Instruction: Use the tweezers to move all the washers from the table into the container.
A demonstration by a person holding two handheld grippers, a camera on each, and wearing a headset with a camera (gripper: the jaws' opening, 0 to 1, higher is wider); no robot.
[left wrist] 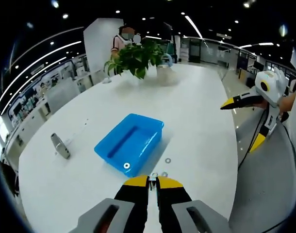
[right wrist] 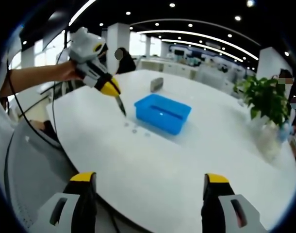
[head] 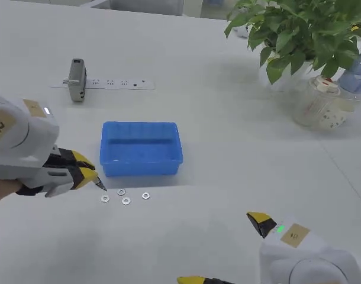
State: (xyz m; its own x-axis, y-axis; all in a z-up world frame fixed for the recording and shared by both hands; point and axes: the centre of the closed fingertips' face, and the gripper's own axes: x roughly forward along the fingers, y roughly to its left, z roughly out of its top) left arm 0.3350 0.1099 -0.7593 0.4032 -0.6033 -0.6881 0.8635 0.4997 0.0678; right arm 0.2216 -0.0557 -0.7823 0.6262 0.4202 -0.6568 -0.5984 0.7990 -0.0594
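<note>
We judge the step in hand to be a pick-up. At the left of the head view, the left hand-held gripper [head: 90,176] has its yellow-tipped jaws pressed together on the thin metal tweezers [head: 100,184]. The tweezer tips point down at the white counter [head: 228,171], just beside 4 small silver washers [head: 126,201] that lie in a loose cluster below the blue rectangular plastic container [head: 141,148]. We cannot tell whether the tips pinch a washer. In the left gripper view, 1 pale ring [left wrist: 126,166] seems to lie inside the container's near corner. The right hand-held gripper [head: 225,251], at lower right, hangs spread and empty, well apart from the work. Next, we think, the tips must close on 1 washer's rim, lift it, and carry it up over the container's wall.
</note>
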